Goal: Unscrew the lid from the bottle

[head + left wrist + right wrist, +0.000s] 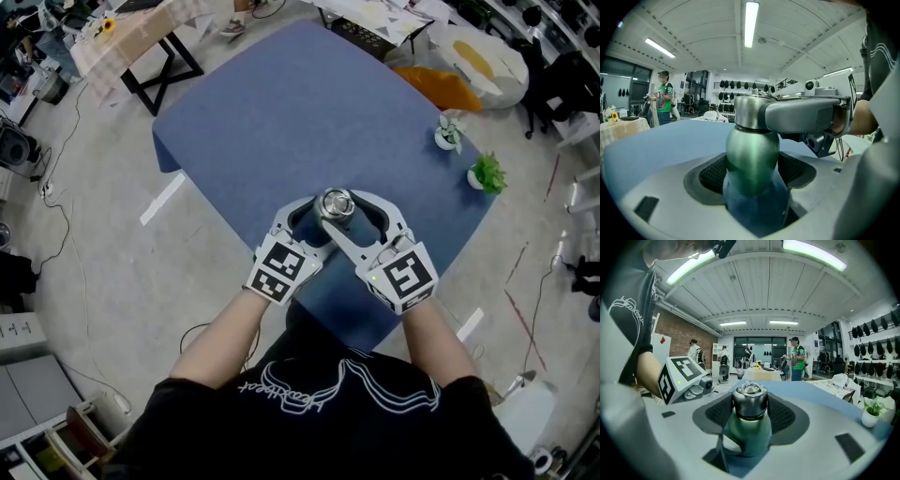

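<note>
A green metal bottle [752,159] with a silver lid [335,204] stands upright near the front corner of the blue table [281,122]. My left gripper [314,227] comes in from the left and is shut on the bottle's green body, its dark pads [712,173] pressed against both sides. From the right, my right gripper [349,212] sits higher, and its pads [780,413] close on the silver lid [749,401]. One of its grey fingers [801,115] crosses the lid in the left gripper view. The bottle's base is hidden by the jaws.
Two small potted plants [449,133] [487,173] stand near the table's right edge, and an orange bag [436,84] lies beyond the far corner. A wooden table [131,37] stands at the top left. People [797,357] are in the room behind.
</note>
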Motion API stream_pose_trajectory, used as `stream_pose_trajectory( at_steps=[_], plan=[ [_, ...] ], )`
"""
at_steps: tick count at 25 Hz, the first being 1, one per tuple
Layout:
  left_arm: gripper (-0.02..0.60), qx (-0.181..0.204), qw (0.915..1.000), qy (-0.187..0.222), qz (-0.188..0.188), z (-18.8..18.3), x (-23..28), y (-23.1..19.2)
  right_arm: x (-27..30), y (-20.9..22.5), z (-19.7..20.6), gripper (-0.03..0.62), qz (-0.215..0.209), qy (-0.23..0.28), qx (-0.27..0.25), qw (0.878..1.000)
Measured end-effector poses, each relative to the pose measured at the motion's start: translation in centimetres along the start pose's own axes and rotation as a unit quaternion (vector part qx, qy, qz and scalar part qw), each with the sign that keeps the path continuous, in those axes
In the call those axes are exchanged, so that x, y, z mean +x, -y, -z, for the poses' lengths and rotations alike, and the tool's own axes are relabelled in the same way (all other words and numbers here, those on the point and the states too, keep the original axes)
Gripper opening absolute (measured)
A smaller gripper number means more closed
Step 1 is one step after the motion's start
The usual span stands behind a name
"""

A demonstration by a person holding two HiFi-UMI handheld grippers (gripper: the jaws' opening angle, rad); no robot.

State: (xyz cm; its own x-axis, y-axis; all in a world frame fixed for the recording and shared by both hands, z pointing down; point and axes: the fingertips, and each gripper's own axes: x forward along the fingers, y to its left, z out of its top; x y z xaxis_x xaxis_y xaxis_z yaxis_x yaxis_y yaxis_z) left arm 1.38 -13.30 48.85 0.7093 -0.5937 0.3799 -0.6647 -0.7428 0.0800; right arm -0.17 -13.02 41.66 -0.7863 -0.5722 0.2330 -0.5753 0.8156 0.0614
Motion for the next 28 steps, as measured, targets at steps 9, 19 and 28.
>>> stream_pose_trajectory(
  at_steps=[9,19,28],
  plan=[
    [0.345,0.033,0.9975,-0.003,0.063,-0.04,0.26,0.11,-0.05,0.19,0.07,0.236,-0.059,-0.014,-0.014,0.998],
    [0.345,0.077,0.9835,-0.027,0.161,0.03,0.54,0.27,-0.04,0.44,0.32,0.237,-0.142,-0.041,-0.037,0.988],
    [0.345,0.116,0.9594,-0.032,0.255,-0.17,0.29,0.12,0.18,0.40,0.08,0.238,-0.228,-0.065,-0.063,0.970]
  ],
)
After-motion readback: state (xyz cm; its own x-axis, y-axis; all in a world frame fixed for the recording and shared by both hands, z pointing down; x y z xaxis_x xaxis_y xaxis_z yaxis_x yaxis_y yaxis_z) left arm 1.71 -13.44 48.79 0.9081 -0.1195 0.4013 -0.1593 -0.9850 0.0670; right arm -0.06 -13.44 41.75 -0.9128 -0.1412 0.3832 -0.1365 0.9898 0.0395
